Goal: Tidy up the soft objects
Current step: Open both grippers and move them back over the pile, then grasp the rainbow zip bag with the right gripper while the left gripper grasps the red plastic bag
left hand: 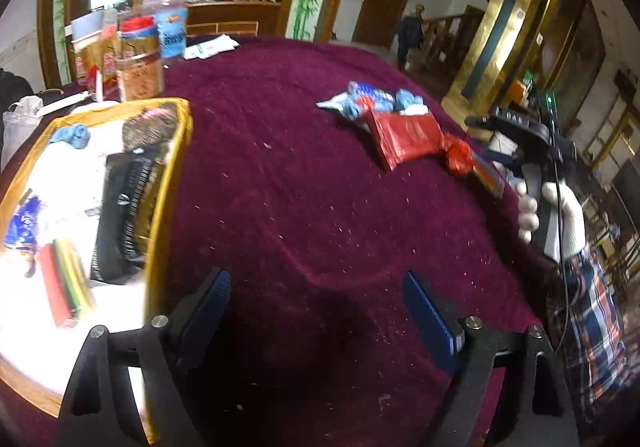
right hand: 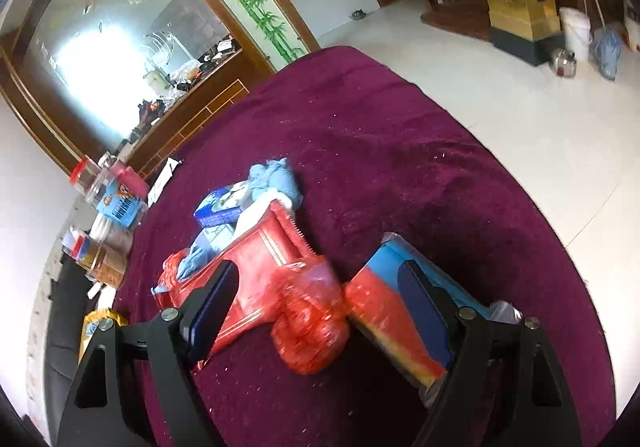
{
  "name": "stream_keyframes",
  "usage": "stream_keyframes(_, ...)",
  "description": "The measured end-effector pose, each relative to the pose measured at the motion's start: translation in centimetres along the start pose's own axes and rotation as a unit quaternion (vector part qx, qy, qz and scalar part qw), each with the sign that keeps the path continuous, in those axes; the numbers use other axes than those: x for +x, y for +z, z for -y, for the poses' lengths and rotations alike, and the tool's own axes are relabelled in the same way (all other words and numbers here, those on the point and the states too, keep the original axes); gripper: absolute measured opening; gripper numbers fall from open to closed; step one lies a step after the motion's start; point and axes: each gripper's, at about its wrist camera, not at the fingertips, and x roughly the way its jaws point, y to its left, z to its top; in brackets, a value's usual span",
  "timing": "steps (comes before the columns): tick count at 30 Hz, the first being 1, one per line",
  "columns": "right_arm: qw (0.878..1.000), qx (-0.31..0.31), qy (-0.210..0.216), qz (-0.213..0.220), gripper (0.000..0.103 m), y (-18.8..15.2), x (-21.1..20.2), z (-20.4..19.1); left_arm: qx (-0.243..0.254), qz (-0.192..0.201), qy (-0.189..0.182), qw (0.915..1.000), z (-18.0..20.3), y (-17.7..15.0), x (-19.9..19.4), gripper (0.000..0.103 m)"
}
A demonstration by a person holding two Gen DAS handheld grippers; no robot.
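Since the red crinkly bag (right hand: 310, 321) near the counter's (right hand: 380, 151) right edge looks light, soft and slippery, the right claw (right hand: 320, 299), spread wide around it, should pinch its bunched middle, while the left claw (left hand: 316, 311) hangs apart, empty.

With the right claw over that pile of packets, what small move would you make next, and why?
Probably lower the right claw a little and close on the crumpled red bag. Its jaws stand open with the bag between them, nothing gripped yet. The flat red packet lies beside it, so close gently. The left claw hangs open over bare cloth near the yellow-edged box.
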Motion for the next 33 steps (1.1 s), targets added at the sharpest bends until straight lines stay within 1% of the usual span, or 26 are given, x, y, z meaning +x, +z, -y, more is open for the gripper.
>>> stream_keyframes(2, 1.000, -0.001, 0.020, -0.013, 0.081, -0.5, 0.5, 0.3, 0.006, -0.007, 0.002, 1.0000, 0.5, 0.0, 0.5, 0.090)
stream_keyframes(4, 0.999, -0.035, 0.014, -0.018, 0.085, -0.6, 0.7, -0.8, 0.010, -0.012, 0.002, 0.9999, 1.0, 0.2, 1.1, 0.090)
stream_keyframes(5, 0.998, -0.044, 0.028, -0.025, 0.085, -0.8, 0.8, -1.4, 0.010, -0.015, 0.000, 0.9998, 1.2, 0.5, 1.5, 0.090)
stream_keyframes(7, 0.996, -0.059, 0.055, -0.049, 0.085, -1.4, 1.4, -2.3, 0.009, -0.023, -0.011, 0.9996, 1.6, 0.8, 2.2, 0.090)
stream_keyframes(9, 0.991, -0.092, 0.062, -0.079, 0.084, -2.4, 2.3, -3.8, 0.007, -0.030, -0.018, 0.9994, 2.0, 1.0, 2.9, 0.090)
stream_keyframes(10, 0.985, -0.104, 0.089, -0.107, 0.084, -3.0, 2.9, -4.6, 0.006, -0.034, -0.022, 0.9992, 2.2, 1.0, 3.2, 0.090)
stream_keyframes(11, 0.971, -0.118, 0.147, -0.149, 0.084, -3.7, 3.3, -5.6, 0.006, -0.038, -0.025, 0.9989, 2.4, 1.1, 3.6, 0.090)
stream_keyframes(12, 0.958, -0.134, 0.195, -0.163, 0.083, -4.2, 2.8, -6.8, 0.006, -0.040, -0.025, 0.9988, 2.6, 1.1, 3.8, 0.090)
stream_keyframes(14, 0.948, -0.165, 0.234, -0.141, 0.083, -4.4, 1.0, -7.9, 0.013, -0.044, -0.025, 0.9986, 3.1, 1.0, 4.2, 0.090)
stream_keyframes(15, 0.946, -0.168, 0.250, -0.124, 0.083, -4.3, 0.0, -8.1, 0.015, -0.046, -0.025, 0.9985, 3.2, 1.0, 4.3, 0.090)
stream_keyframes(16, 0.948, -0.158, 0.251, -0.114, 0.084, -3.9, -0.3, -7.7, 0.018, -0.048, -0.024, 0.9984, 3.4, 1.1, 4.5, 0.090)
stream_keyframes(17, 0.953, -0.145, 0.242, -0.106, 0.084, -3.7, -0.4, -7.1, 0.022, -0.050, -0.023, 0.9983, 3.5, 1.1, 4.6, 0.090)
stream_keyframes(19, 0.973, -0.102, 0.194, -0.077, 0.084, -2.7, -0.4, -5.2, 0.030, -0.051, -0.020, 0.9981, 3.9, 1.5, 4.8, 0.090)
stream_keyframes(20, 0.978, -0.082, 0.181, -0.065, 0.084, -2.3, -0.5, -4.2, 0.034, -0.049, -0.018, 0.9981, 4.1, 1.8, 5.0, 0.090)
stream_keyframes(22, 0.984, -0.034, 0.172, -0.039, 0.084, -1.4, -1.1, -2.1, 0.040, -0.044, -0.018, 0.9981, 4.5, 2.4, 5.3, 0.090)
stream_keyframes(24, 0.987, 0.019, 0.162, -0.009, 0.084, -0.7, -2.0, 0.3, 0.043, -0.041, -0.024, 0.9979, 5.0, 3.0, 5.8, 0.090)
stream_keyframes(27, 0.986, 0.069, 0.150, 0.012, 0.084, 0.0, -2.5, 2.8, 0.066, -0.037, -0.032, 0.9966, 6.6, 4.1, 6.9, 0.090)
stream_keyframes(30, 0.985, 0.098, 0.141, 0.018, 0.085, 0.5, -2.6, 4.2, 0.109, -0.038, -0.033, 0.9927, 8.7, 5.0, 8.8, 0.089)
stream_keyframes(33, 0.985, 0.113, 0.131, 0.016, 0.085, 0.2, -2.4, 5.0, 0.130, -0.049, -0.035, 0.9897, 10.2, 5.1, 10.4, 0.089)
